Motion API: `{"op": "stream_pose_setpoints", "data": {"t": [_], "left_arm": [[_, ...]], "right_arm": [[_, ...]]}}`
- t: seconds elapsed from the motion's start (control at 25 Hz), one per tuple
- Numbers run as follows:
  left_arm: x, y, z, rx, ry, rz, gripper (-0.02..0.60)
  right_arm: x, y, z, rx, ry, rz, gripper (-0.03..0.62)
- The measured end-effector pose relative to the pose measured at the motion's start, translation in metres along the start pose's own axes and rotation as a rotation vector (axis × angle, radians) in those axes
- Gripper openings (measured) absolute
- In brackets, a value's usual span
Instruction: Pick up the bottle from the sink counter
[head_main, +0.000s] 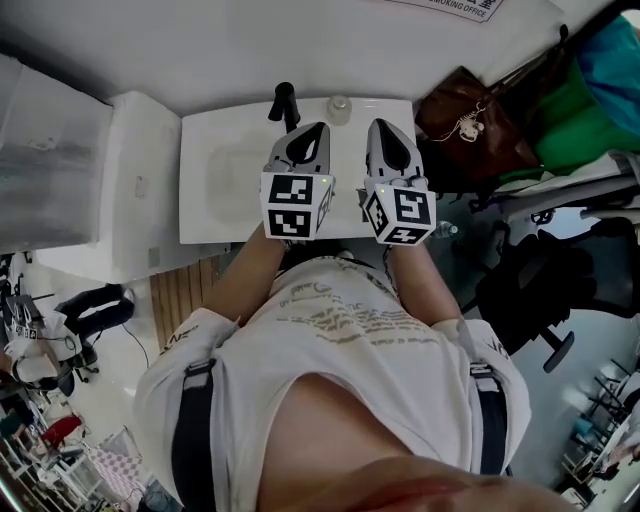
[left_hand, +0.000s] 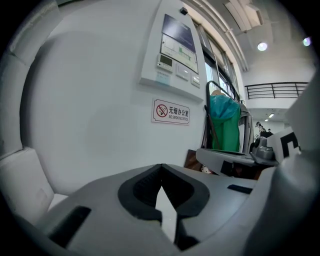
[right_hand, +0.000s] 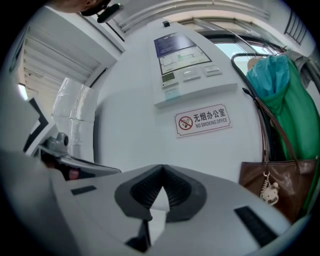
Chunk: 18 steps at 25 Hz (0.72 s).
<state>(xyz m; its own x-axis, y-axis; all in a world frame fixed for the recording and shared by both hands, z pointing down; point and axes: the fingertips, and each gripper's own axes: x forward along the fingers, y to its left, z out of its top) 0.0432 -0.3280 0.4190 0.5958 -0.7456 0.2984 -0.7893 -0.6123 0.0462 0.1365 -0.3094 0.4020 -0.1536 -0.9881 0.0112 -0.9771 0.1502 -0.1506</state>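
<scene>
A brown handbag (head_main: 468, 128) hangs beside a green garment (head_main: 575, 115). A no-smoking sign (right_hand: 202, 120) sits below a wall control panel (right_hand: 185, 65).

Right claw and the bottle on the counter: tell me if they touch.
Apart. The head view shows bare counter between the bottle and the right claw; the right gripper view shows shut jaws with only wall ahead.

White sink counter (head_main: 196, 226) here, its basin (head_main: 235, 175) sunk in the left part. Along the back edge stands a black faucet (head_main: 284, 103), and just right of it a small clear bottle (head_main: 339, 108).
</scene>
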Motion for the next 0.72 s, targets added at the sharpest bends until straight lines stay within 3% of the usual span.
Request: {"op": "stream_pose_setpoints", "data": {"t": [0.32,0.72], "left_arm": [[0.013,0.034,0.002,-0.016,0.002,0.005,0.02],[0.023,0.056,0.006,-0.014,0.008,0.02,0.02]], "right_arm": [[0.029,0.003,0.001,-0.025,-0.084,-0.017,0.023],[0.068,0.012,-0.033,-0.071,-0.011,0.027,0.026]]}}
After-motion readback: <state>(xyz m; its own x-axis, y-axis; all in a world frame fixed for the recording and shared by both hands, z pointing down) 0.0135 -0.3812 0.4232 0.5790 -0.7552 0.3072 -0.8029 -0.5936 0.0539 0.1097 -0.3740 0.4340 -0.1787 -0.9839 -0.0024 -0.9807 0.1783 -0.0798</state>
